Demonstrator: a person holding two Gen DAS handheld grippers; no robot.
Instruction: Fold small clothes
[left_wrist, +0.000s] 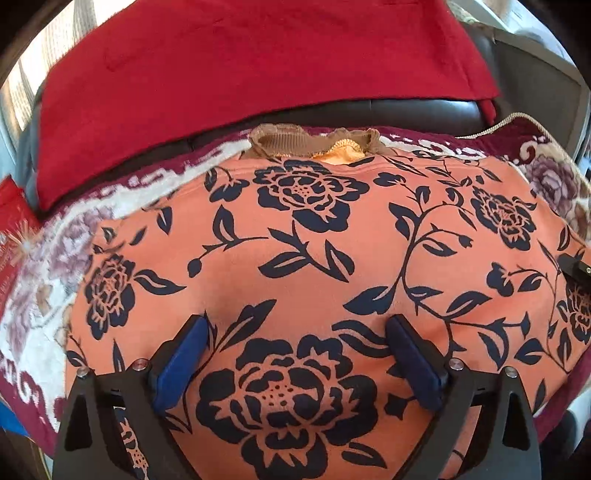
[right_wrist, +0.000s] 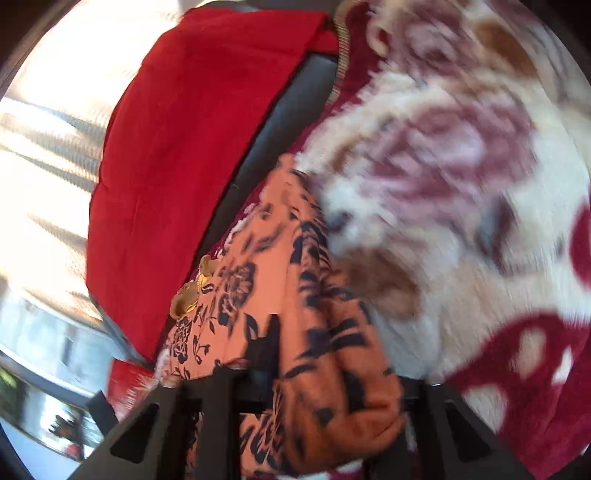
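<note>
- Now pin with left claw (left_wrist: 295, 354): jaws wide, pads resting on the top (left_wrist: 295, 236), which lies spread under and ahead of it on the blanket (left_wrist: 37, 295).
- Keep right claw (right_wrist: 321, 369) clamped on the bunched edge of the top.
- Carry that edge across toward the left claw, low and taut.
- Align edges before letting go; mind slipping cloth.

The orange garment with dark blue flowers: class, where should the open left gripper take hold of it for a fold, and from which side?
Probably the near hem of the orange floral garment, approached from the left gripper side: the cloth lies flat, so only an edge gives the jaws something to pinch.
</note>
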